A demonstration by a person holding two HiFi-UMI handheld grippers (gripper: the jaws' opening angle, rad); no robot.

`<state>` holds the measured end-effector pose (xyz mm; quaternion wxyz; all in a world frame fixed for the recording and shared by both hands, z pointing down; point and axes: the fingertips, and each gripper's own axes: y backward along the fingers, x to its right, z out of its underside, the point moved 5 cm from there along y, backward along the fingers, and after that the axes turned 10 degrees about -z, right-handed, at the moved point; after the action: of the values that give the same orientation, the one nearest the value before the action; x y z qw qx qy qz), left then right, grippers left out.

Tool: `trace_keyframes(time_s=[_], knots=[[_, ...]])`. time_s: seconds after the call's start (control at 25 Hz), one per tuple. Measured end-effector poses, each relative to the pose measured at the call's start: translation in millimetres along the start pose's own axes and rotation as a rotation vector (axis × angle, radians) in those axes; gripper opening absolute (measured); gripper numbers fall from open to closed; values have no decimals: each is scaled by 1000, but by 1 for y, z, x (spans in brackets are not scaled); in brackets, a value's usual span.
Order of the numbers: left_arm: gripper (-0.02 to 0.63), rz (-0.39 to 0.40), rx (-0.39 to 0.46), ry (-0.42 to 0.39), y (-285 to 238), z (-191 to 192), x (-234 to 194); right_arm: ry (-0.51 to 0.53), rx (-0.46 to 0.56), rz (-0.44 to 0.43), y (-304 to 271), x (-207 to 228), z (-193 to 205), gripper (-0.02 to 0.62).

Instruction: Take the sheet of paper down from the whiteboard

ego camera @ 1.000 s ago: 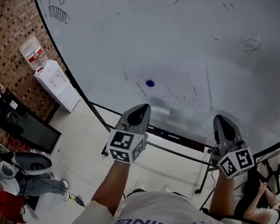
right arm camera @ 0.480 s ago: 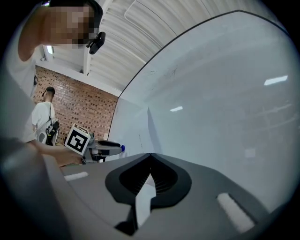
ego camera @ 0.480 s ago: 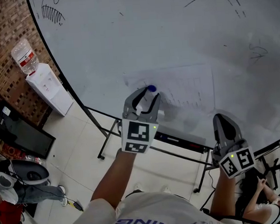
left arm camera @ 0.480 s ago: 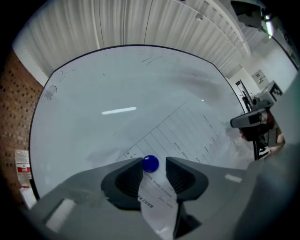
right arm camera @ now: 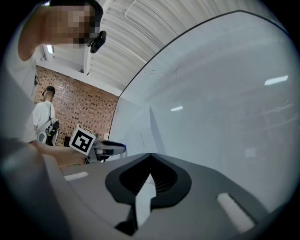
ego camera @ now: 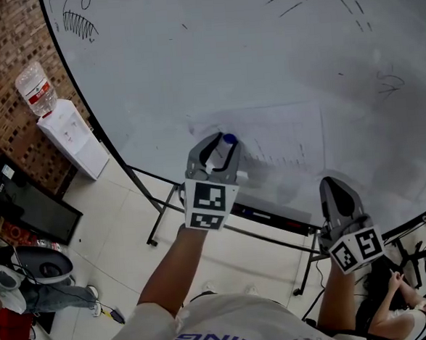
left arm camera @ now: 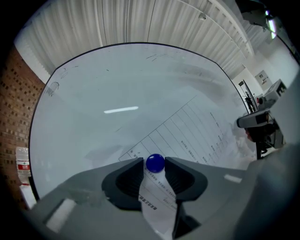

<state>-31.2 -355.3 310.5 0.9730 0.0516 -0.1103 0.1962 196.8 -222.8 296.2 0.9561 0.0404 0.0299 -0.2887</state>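
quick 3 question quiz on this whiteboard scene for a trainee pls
1. Choose one: what stands between the jaws of the left gripper? a) marker pen b) blue magnet c) nothing
2. True or false: the right gripper has its jaws apart.
3. What stands by the brick wall, left of the whiteboard?
Key: 1 b, the jaws are closing round it. 2 false, they are together and empty. 3 the water dispenser.
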Motion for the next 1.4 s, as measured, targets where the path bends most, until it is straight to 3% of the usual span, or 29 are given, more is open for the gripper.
trace_keyframes(time_s=[0.24, 0.52, 0.68, 0.76, 0.92, 0.96, 1.0, 1.08, 1.4], knots=[[131, -4, 7, 15, -2, -1, 2, 10, -2, 3, -2, 2, 1, 6], [130, 7, 4, 32, -3, -1, 1, 91, -54, 20, -8, 8, -3, 16], [130, 15, 3, 38, -4, -1, 1, 104, -131, -12, -18, 8, 6, 163], [130, 20, 3, 41, -3, -1, 1, 91, -164, -14, -23, 10, 12, 176], [130, 30, 2, 44, -3, -1, 0, 67, -177, -8, -29, 13, 16, 170], [130, 33, 1, 46, -3, -1, 0, 62, -173, -5, -30, 14, 15, 138], [130, 36, 1, 47, -3, -1, 0, 57, -170, -5, -30, 14, 15, 41], [130, 39, -1, 48, -3, -1, 0, 46, -169, -16, -30, 14, 16, 13], [130, 59, -16, 73, -2, 0, -1, 37, -141, -28, -26, 11, 12, 8]])
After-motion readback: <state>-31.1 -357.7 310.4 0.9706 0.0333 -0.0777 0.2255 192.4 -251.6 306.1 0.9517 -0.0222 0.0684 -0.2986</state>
